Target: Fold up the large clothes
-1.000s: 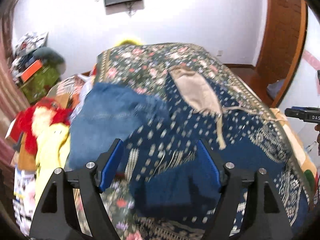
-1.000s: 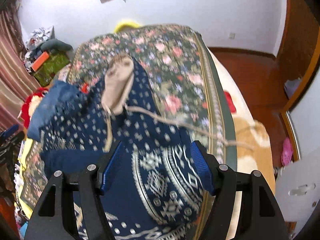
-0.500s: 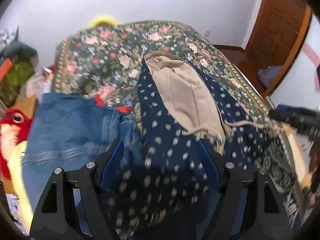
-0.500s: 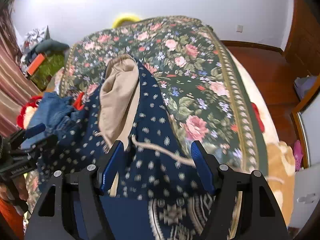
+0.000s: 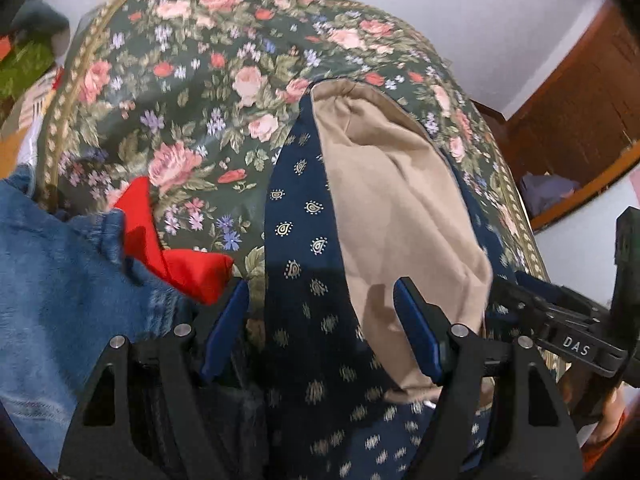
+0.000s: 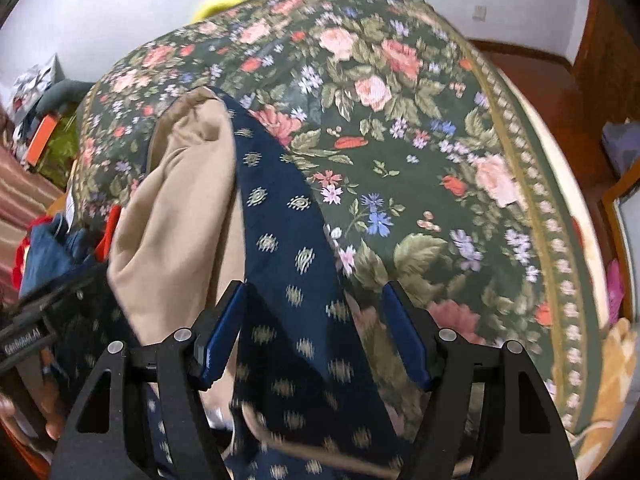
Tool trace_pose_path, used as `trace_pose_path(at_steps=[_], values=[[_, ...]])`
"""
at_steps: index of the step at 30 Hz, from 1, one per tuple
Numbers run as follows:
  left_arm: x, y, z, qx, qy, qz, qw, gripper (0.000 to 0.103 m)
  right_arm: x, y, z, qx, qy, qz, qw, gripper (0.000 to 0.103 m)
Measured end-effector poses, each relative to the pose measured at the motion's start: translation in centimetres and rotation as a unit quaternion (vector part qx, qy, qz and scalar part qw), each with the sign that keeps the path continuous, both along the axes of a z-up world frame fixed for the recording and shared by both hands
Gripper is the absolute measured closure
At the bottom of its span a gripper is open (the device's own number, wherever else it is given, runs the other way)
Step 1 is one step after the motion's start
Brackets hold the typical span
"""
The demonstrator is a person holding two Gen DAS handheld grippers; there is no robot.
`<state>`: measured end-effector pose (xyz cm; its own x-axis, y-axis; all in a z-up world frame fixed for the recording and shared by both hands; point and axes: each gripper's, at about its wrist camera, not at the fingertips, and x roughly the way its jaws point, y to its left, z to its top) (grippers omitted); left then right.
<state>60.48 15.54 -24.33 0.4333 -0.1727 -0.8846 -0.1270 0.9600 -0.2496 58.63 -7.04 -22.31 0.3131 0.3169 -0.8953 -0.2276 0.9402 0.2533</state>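
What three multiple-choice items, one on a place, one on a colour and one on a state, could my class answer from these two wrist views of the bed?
1. Where does the red cloth lie relative to the navy hooded garment?
A. to its left, by the blue denim
B. on top of its hood
C. on the floor

2. What colour is the hood lining?
A. white
B. beige
C. red

3. How do the left gripper and right gripper stand?
A. both shut
B. one shut
C. both open

Answers: 1 A, the red shows between denim and garment on the floral bedspread. 2 B, the inner face is tan. 3 C, each pair of blue pads stands wide apart.
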Motion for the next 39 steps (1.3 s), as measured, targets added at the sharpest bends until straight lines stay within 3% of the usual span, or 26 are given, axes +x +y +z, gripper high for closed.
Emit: trace_pose_path(at_steps=[2, 5, 8, 9, 12, 14, 15, 20, 25, 33, 39], values=[[0.5, -0.1, -1.0, -0.012, 0.011, -0.009, 0.9998, 0.028, 0.6, 0.2, -0.7, 0.015, 0.014, -0.005, 1.000, 0.034], [0.7, -0.6, -1.9, -0.002, 0.017, -0.012, 0.9998, 0.030, 0.9, 0.6, -0.5, 0.010, -0.004, -0.014, 1.000, 0.034], [0.8, -1.1, -2.1, 0.000, 0.017, -0.020, 0.9996, 0.046, 1.0, 1.3, -0.3, -0.004, -0.016, -0.010, 1.000, 0.037], [0.9, -1.2, -2.2, 0.001, 0.018, -0.019, 0.9997, 0.056, 0.8, 1.6, -0.2, -0.008, -0.024, -0.003, 1.000, 0.040], [0.8, -0.8, -2.5, 0.001, 0.024, -0.010, 0.9997, 0.078, 0.3, 2.4, 0.0, -0.014, -0.042, 0.020, 0.999, 0.065], [0.5, -0.5, -2.3, -0.006, 0.019, -0.008, 0.9998, 0.086, -0.4, 2.6, 0.2, -0.021, -0.046, 0.034, 0.998, 0.085], [0.3, -0.4, -2.2, -0.004, 0.018, -0.007, 0.9998, 0.090, -0.7, 2.7, 0.3, -0.024, -0.048, 0.041, 0.998, 0.088], [-1.2, 0.0, 0.2, -0.006, 0.000, -0.016, 0.9999, 0.092, -2.0, 2.0, 1.5, -0.007, -0.051, 0.052, 0.997, 0.093], [-3.6, -0.1, 3.6, -0.013, -0.028, -0.028, 0.9991, 0.093, -4.7, 1.1, 5.0, 0.005, -0.089, 0.067, 0.994, 0.095], [-10.9, -1.9, 9.7, -0.009, -0.088, -0.080, 0.9929, 0.093, -11.2, -1.8, 9.4, 0.030, -0.125, 0.095, 0.987, 0.095], [-17.7, -3.2, 10.7, -0.028, -0.095, -0.111, 0.9888, 0.093, -17.2, -5.0, 9.5, 0.032, -0.115, 0.115, 0.986, 0.095]])
